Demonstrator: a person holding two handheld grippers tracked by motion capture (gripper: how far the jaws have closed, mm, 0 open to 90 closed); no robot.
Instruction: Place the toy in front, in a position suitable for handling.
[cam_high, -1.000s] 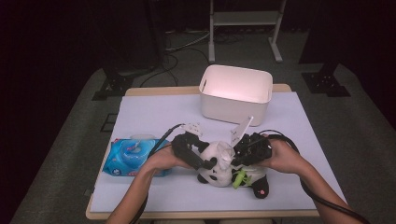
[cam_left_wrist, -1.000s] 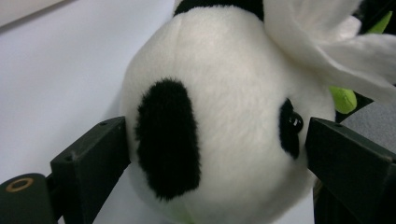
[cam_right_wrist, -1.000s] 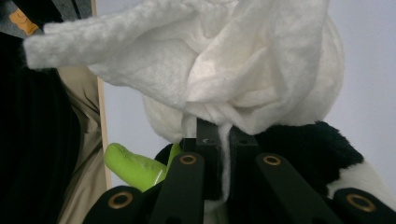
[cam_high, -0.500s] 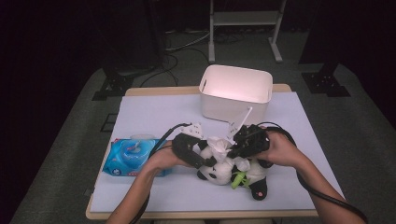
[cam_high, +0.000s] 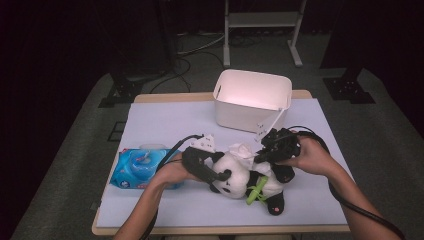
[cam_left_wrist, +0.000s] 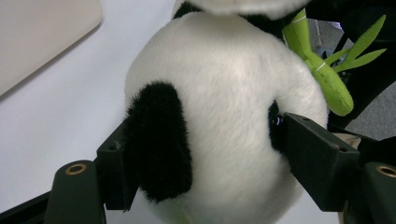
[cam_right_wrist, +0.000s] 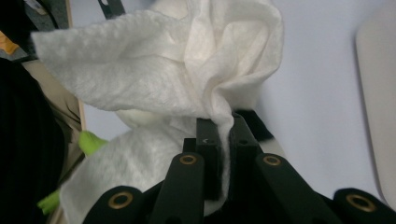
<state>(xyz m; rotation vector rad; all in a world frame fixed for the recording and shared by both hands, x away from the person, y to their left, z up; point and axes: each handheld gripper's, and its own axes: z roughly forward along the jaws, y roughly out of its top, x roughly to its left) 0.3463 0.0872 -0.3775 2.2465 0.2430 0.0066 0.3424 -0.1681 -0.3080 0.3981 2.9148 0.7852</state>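
A black-and-white panda plush (cam_high: 239, 176) lies on the lavender mat (cam_high: 165, 120), a green bamboo sprig (cam_high: 256, 190) at its belly. My left gripper (cam_high: 220, 176) comes in from the left. Its jaws have just been closing and now press both sides of the panda's head (cam_left_wrist: 224, 93), one pad on a black ear. The bamboo sprig (cam_left_wrist: 322, 70) shows beyond the head. My right gripper (cam_high: 260, 152) is over the panda, shut on a crumpled white wipe (cam_high: 243, 150). The wipe (cam_right_wrist: 163, 70) billows above the pinched jaws of the right gripper (cam_right_wrist: 223, 128).
A white plastic tub (cam_high: 252, 100) stands behind the panda, towards the back of the table. A blue wet-wipe pack (cam_high: 142, 167) lies at the left, beside the left hand. Cables trail from both grippers towards the front edge.
The left jaws closed onto the panda's head. The right gripper rose a little and moved away from the front edge with the wipe. The panda shifted slightly.
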